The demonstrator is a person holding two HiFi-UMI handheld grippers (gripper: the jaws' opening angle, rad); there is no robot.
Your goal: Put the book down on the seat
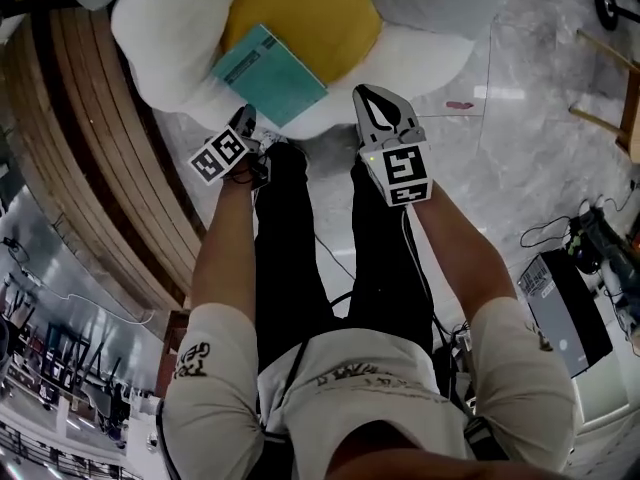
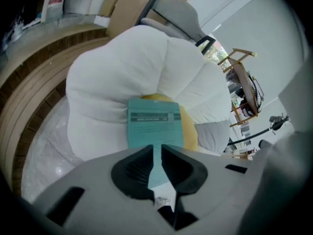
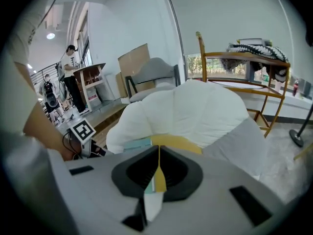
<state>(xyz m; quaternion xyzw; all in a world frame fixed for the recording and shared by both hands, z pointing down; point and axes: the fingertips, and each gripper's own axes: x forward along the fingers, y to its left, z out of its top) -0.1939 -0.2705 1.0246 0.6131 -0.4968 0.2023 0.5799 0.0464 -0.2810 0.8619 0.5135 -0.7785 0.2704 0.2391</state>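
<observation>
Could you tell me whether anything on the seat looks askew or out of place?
The teal book lies skewed, partly on the seat's yellow centre and partly over a white petal; nothing else stands out.

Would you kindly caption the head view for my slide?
Teal book lies on the flower-shaped seat, partly over its yellow centre.

Left forearm [image 1: 222,238] and right forearm [image 1: 455,243] stretched forward side by side, left claw [image 1: 244,120] with jaws a narrow slit apart, right claw [image 1: 372,98] with jaws together, empty
</observation>
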